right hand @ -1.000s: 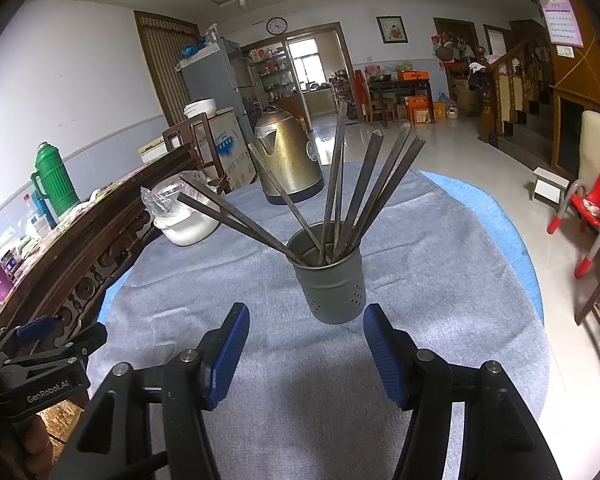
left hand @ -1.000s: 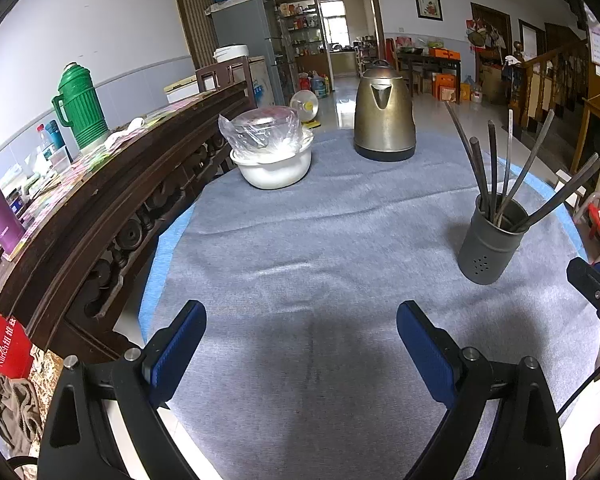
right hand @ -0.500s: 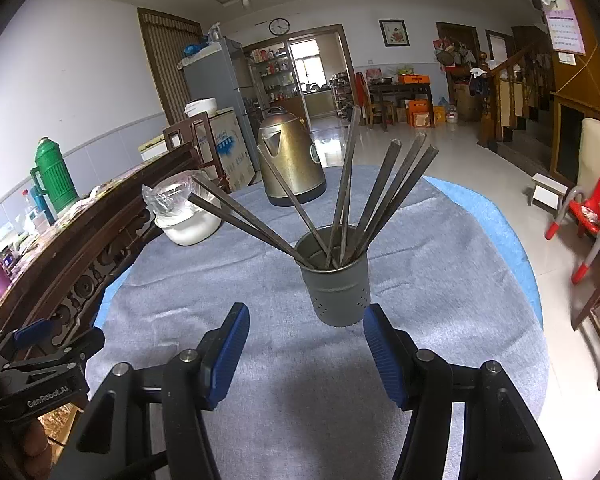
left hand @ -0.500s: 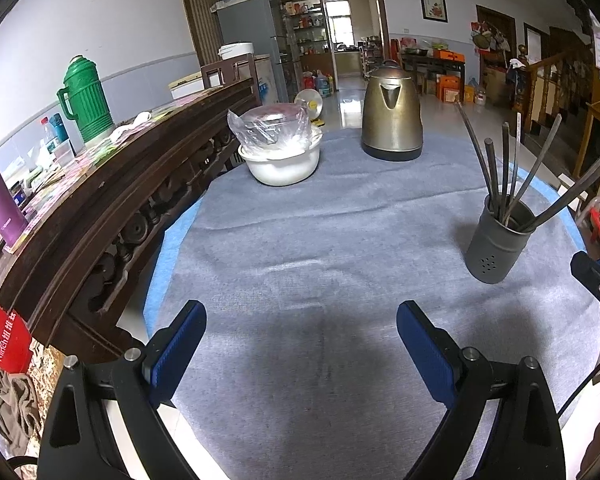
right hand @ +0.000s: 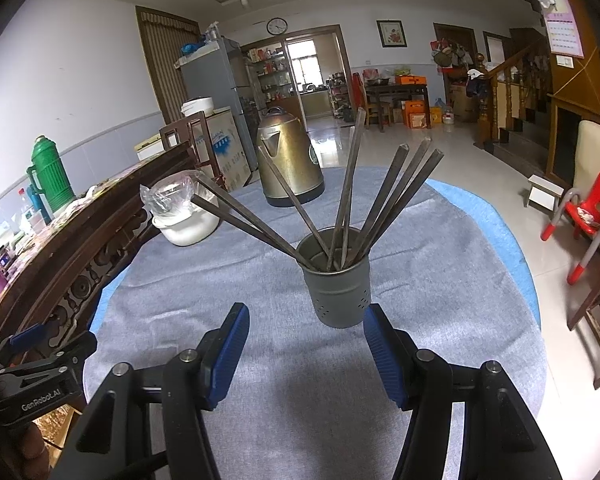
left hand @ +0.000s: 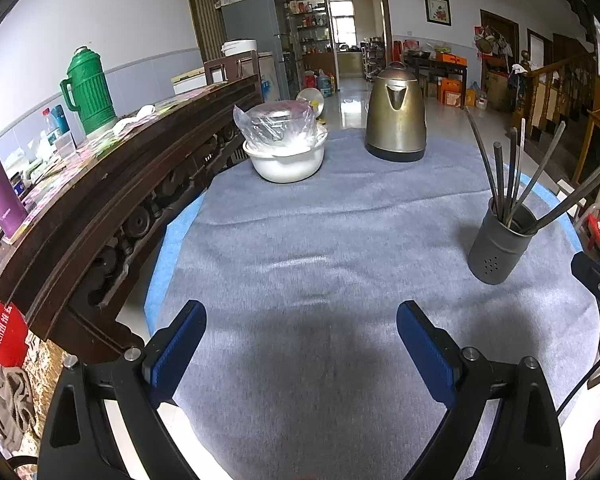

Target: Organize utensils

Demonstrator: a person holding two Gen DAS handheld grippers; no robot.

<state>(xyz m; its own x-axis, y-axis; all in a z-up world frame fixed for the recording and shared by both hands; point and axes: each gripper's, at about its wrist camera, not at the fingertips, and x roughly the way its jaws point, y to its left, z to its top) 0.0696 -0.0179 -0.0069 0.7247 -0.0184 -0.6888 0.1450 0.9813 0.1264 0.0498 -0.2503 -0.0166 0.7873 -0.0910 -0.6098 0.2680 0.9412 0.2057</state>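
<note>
A dark grey utensil holder stands on the grey tablecloth, just beyond my right gripper. Several dark metal chopsticks fan out of it. That gripper is open with nothing between its blue pads, the holder a short way ahead of them. In the left wrist view the same holder sits at the right with its chopsticks. My left gripper hangs open over bare cloth, empty. The left gripper's body also shows at the lower left of the right wrist view.
A brass-coloured kettle and a white bowl covered in plastic stand at the table's far side. A dark carved wooden sideboard runs along the left, carrying a green thermos and a purple bottle. Red child chair on the floor right.
Both views have shifted slightly, so the holder, kettle and bowl sit a little lower in frame. Both grippers stay open and empty.
</note>
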